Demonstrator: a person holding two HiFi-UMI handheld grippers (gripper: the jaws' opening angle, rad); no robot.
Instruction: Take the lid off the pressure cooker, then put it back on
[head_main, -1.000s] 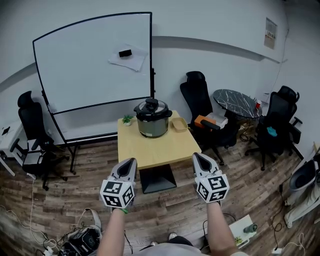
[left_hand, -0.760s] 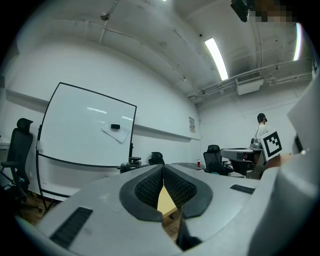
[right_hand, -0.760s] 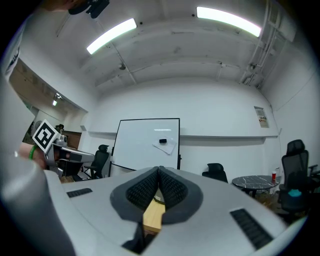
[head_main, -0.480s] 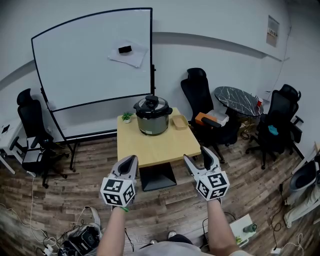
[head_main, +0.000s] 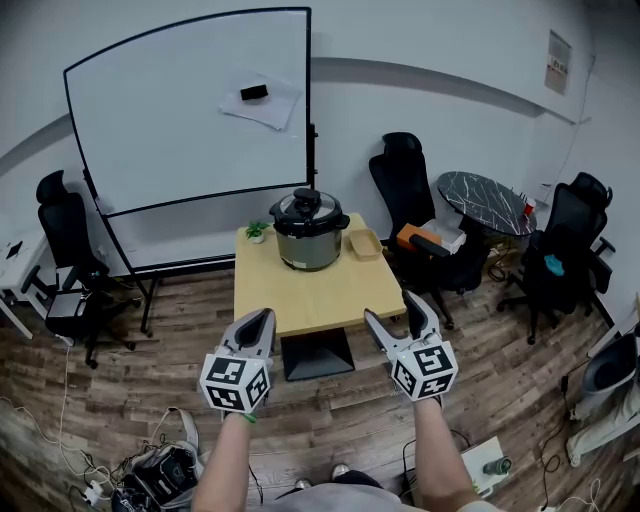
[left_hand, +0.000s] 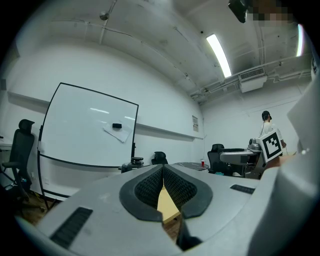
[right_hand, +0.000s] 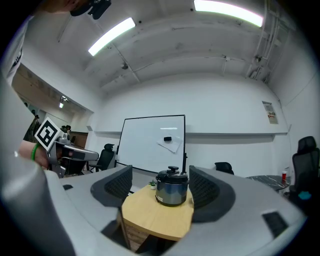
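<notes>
The steel pressure cooker (head_main: 308, 243) stands at the far side of a square wooden table (head_main: 318, 297), its black lid (head_main: 308, 211) on it with the knob up. Both grippers hover over the floor short of the table's near edge, well apart from the cooker. My left gripper (head_main: 262, 320) is shut with nothing between its pads (left_hand: 150, 186). My right gripper (head_main: 397, 317) is open and empty. In the right gripper view the cooker (right_hand: 172, 190) shows far off between the spread jaws of my right gripper (right_hand: 161, 183). In the left gripper view my left gripper (left_hand: 162, 181) hides the table.
A small potted plant (head_main: 257, 232) and a tan tray (head_main: 362, 243) sit beside the cooker. A whiteboard (head_main: 190, 110) stands behind the table. Black office chairs (head_main: 405, 200) and a dark round table (head_main: 483, 200) are at the right, another chair (head_main: 65, 235) at the left. Cables lie on the wood floor.
My right gripper has gone from shut to open. The left gripper stays shut, and both have held about the same place short of the table.
</notes>
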